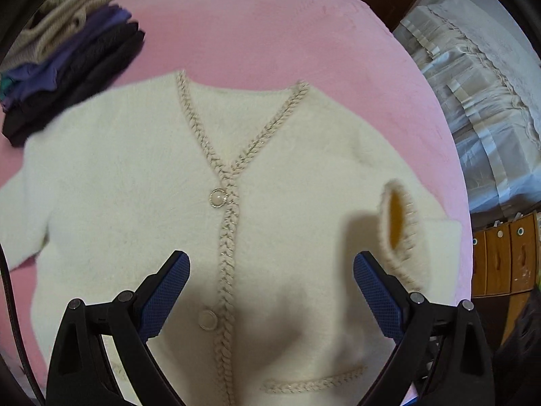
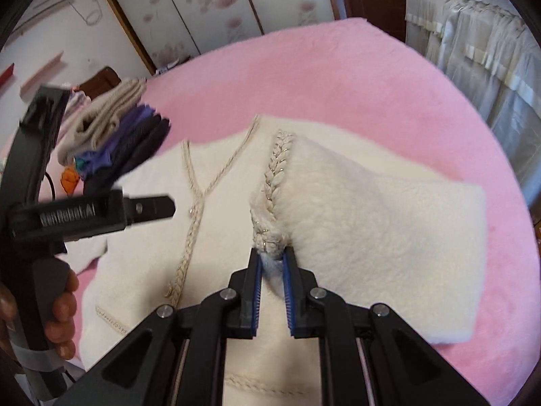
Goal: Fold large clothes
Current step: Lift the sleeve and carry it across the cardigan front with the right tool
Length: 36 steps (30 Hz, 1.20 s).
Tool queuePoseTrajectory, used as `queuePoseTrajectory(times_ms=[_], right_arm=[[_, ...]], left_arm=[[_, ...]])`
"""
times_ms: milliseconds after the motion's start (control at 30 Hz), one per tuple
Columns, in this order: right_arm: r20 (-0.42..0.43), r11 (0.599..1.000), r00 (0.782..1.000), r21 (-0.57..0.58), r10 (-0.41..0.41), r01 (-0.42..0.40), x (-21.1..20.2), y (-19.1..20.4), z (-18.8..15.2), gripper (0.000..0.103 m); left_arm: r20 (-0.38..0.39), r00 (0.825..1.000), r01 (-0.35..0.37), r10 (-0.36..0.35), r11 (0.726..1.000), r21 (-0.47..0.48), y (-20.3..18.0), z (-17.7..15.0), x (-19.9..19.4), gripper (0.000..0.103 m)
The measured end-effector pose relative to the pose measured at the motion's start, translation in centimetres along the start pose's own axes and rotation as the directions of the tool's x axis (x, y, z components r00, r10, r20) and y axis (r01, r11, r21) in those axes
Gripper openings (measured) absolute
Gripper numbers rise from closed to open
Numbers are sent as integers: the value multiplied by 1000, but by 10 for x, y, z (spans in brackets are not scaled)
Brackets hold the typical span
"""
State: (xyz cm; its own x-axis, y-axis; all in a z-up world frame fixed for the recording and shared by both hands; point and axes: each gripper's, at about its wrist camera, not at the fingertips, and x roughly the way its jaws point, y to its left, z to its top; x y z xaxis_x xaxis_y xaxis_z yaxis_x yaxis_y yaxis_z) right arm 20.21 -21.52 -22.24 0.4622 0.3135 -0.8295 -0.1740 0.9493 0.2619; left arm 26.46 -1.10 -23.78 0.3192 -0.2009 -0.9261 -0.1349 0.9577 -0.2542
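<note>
Lying flat, cardigan (image 1: 142,182) neckline away, sleeve cuff (image 2: 270,237) in right claw (image 2: 272,260).

The cardigan (image 1: 135,176) is showing as fluffy, matt cream knit, its braided trim (image 1: 227,223) glinting with metallic thread and its button (image 1: 217,198) shining pearly and glossy. The blanket (image 1: 270,34) is looking plush, soft pink. The left gripper (image 1: 270,270) is showing matt black plastic, textured blue rubbery pads (image 1: 375,291) and metal pins.
</note>
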Motion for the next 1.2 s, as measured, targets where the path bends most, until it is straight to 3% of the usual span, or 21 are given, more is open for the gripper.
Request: queuePoseTrajectory(times_ms=[200, 367, 433, 500, 567, 733, 900, 1033, 1200], right_arm=[[-58, 997, 995, -21, -79, 78, 50, 34, -21, 12], [-126, 994, 986, -6, -113, 113, 67, 32, -35, 16], [-114, 994, 988, -23, -105, 103, 63, 32, -38, 26], [-82, 993, 991, -60, -107, 102, 52, 38, -40, 43], [-57, 992, 994, -89, -95, 90, 38, 46, -44, 51], [-61, 990, 993, -102, -103, 96, 9, 45, -62, 51], [-110, 989, 983, -22, -145, 144, -6, 19, -79, 51], [-120, 983, 977, 30, -178, 182, -17, 0, -80, 51], [-116, 978, 975, 65, -189, 197, -23, -6, -77, 51]], left_arm=[[-132, 984, 121, -121, 993, -9, 26, 2, 46, 96], [-181, 964, 202, -195, 979, 21, 17, 0, 68, 96], [-190, 958, 226, -213, 973, 47, 10, 2, 74, 96], [-203, 950, 254, -236, 965, 64, 1, 2, 77, 96], [-219, 943, 273, -252, 959, 72, -6, 2, 78, 96], [-256, 928, 300, -269, 950, 88, -20, 1, 88, 96], [-273, 927, 297, -256, 947, 123, -36, -9, 97, 96], [-249, 936, 295, -249, 941, 168, -54, -12, 99, 77], [-211, 926, 352, -312, 916, 193, -65, -8, 89, 70]])
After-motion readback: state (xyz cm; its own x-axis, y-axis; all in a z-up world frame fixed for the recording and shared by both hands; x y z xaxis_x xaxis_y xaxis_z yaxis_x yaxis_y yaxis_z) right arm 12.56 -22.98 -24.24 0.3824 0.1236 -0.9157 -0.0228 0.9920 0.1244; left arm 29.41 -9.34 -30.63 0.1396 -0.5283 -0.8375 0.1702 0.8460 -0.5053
